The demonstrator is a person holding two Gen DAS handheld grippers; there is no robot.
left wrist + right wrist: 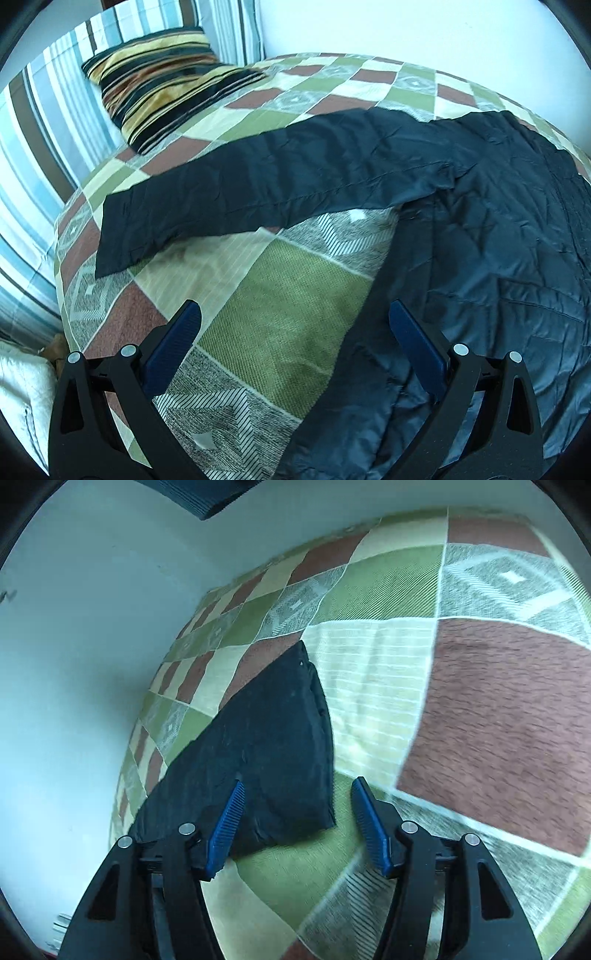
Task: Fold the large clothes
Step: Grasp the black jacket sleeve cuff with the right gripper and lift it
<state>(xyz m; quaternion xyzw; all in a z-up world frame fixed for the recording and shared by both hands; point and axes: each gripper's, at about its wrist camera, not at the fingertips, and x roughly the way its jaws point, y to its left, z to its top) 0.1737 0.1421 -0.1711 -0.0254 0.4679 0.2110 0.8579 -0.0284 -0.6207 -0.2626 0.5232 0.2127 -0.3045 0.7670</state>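
Jacket [480, 229], dark and quilted, lies spread on the checked bed [295, 288] with one sleeve [229, 199] outstretched; both the left claw [295, 332] and right claw [297, 812] hover released, so slippery fabric may slide from a shallow pinch.

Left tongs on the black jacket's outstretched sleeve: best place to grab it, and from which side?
Take the sleeve at its cuff end, coming from the cuff's open side over the bedspread. That end lies flat with free edges and checked cover showing all round it, so one finger can likely slide under. The left tongs are open, holding nothing.
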